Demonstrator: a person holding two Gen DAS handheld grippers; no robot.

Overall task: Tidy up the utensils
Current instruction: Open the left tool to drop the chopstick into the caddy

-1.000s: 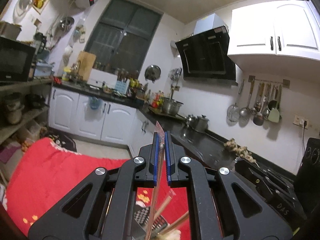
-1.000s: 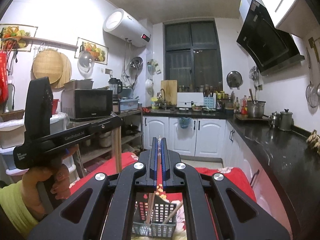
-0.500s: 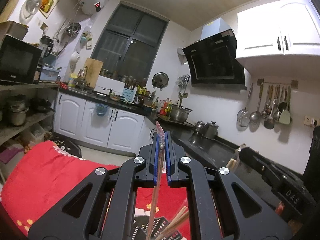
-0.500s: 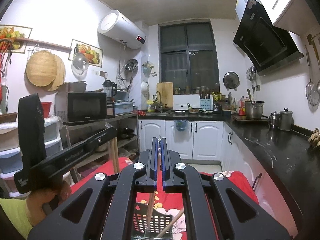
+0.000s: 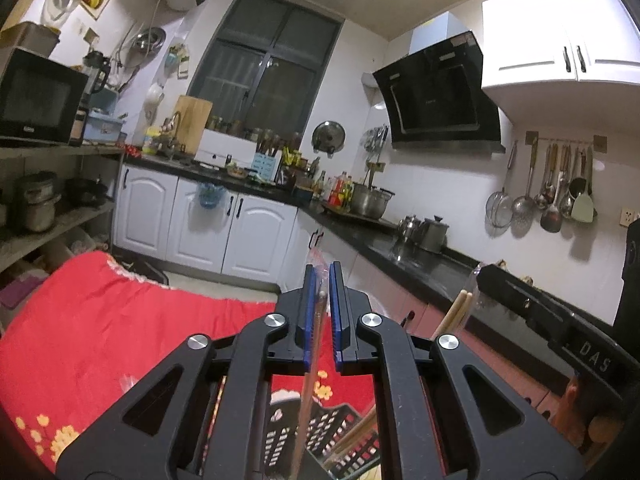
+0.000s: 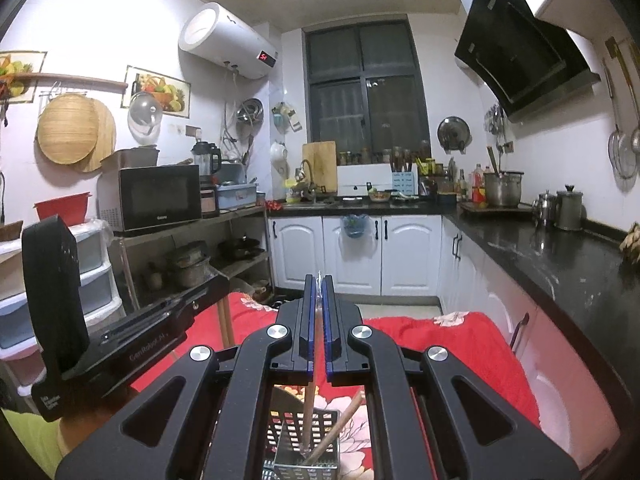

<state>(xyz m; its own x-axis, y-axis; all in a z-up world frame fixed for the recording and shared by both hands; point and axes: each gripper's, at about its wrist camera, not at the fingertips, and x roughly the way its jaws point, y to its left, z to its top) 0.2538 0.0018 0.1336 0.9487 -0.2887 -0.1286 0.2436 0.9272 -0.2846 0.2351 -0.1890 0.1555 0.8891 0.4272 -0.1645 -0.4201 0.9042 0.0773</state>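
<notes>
The left claw point(image 5: 322, 312) is clenched on a single chopstick point(image 5: 310, 364) sheathed in a clear plastic sleeve, the stick running between the blue pads and slanting down toward a black perforated utensil basket point(image 5: 298, 428) that stands on a red flowered cloth point(image 5: 100, 320) spread over the bench. More wooden chopsticks point(image 5: 352, 436) already lean inside that basket, at its right side. In the left wrist view the other handheld device crosses the right edge, with a pair of pale wooden chopstick ends point(image 5: 456, 312) sticking up just in front of it. The right claw point(image 6: 318, 316) is likewise clenched on a thin chopstick point(image 6: 309, 408), whose lower end reaches down into the basket point(image 6: 304, 440); seen from this side the basket has a black perforated back wall and a metal mesh front, and a second wooden chopstick point(image 6: 340, 428) leans tilted inside it, beside the held one. At the left of the right wrist view the left-hand device shows as a long black bar, held over the red cloth point(image 6: 460, 340). Behind lie white kitchen cabinets point(image 6: 360, 252), a dark countertop point(image 6: 540, 256) with pots, a microwave point(image 6: 154, 196) on a shelf and a dark window point(image 6: 364, 88).
</notes>
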